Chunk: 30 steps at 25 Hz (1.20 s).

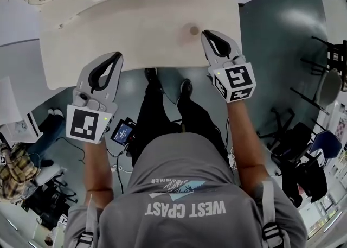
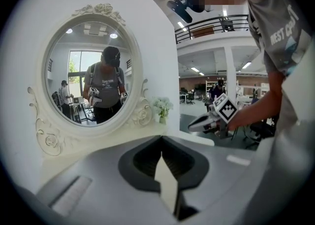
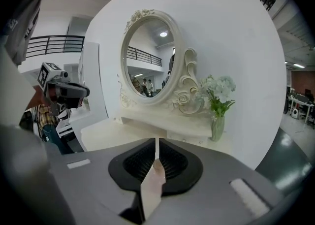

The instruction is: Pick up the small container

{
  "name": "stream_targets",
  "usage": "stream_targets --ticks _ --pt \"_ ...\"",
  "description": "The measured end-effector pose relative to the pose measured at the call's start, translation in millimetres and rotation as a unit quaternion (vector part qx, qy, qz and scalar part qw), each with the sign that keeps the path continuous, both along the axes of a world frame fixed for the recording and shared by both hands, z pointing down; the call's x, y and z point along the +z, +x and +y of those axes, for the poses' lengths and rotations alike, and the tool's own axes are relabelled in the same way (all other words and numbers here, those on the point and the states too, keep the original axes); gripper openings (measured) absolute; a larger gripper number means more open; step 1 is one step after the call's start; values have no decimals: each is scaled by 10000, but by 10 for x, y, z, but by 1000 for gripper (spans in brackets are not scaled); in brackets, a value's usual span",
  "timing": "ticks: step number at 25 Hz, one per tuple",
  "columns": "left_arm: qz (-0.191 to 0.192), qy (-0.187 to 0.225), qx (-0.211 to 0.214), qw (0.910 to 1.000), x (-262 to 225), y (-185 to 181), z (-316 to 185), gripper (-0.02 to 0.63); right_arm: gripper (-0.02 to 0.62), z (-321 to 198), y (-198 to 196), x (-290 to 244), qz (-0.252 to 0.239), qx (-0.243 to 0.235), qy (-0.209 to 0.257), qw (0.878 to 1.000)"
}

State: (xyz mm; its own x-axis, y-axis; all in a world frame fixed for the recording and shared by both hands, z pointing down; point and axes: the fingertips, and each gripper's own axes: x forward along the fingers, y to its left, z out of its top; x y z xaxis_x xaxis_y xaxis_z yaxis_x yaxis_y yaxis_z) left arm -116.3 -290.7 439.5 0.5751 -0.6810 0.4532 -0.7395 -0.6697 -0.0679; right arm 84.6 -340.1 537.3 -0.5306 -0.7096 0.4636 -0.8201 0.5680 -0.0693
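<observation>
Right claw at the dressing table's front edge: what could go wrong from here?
The right claw has its jaws barely apart, so it may shove the small round object beside it rather than straddle it. An overshoot toward the back of the dressing table might tip the flower vase.

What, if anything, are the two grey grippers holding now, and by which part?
Nothing is held. The left gripper has its jaws together, empty; the right gripper shows only a thin empty slit between its jaws.
</observation>
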Motion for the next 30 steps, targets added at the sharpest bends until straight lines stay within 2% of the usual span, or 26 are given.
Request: stream_targets --ticks 5,19,25,30 --pt "-63 -125 52 9999 141 -18 -9 3 52 -25 -40 233 30 -60 -65 10000" --pt "-100 -426 72 9990 633 -82 -45 3 198 -175 -166 884 130 -70 -95 9998" --pt "-91 -468 65 9988 693 -75 -68 3 199 -181 -172 1053 274 -30 -83 9996" --pt "-76 -492 61 9987 750 -112 -54 3 139 -201 -143 1096 396 164 159 9990"
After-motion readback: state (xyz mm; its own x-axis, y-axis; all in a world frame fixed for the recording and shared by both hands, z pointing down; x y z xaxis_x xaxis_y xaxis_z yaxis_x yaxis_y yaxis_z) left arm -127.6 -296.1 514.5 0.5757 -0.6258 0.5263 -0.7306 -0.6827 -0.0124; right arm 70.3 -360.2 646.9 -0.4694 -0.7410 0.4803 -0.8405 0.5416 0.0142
